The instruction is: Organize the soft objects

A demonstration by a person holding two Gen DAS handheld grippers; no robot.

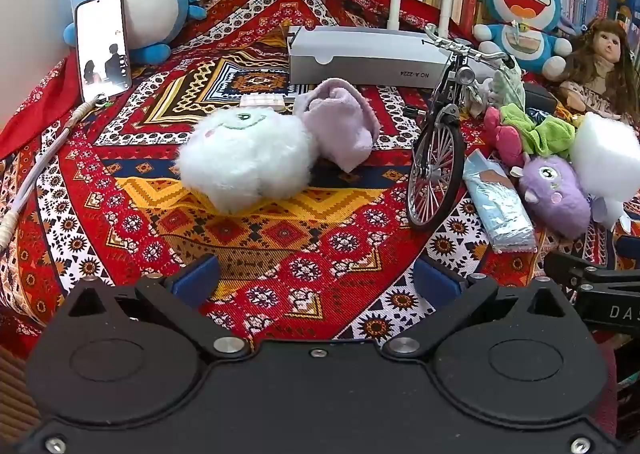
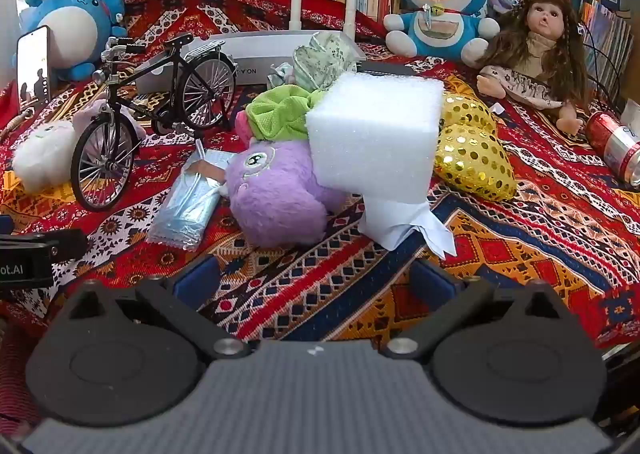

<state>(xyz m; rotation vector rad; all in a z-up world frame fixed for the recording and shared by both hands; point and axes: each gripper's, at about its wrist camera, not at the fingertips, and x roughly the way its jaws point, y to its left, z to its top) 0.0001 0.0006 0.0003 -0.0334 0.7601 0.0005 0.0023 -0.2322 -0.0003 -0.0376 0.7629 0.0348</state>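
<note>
Jaws of both grippers gape empty; white foam block (image 2: 374,134) hides part of purple plush (image 2: 276,194).

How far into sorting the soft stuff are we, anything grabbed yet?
Nothing looks sorted yet. The white plush, purple plush, foam block and green cloth lie scattered on the patterned cloth around the model bicycle. Left gripper and right gripper are both open and empty. All the gathering remains.
</note>
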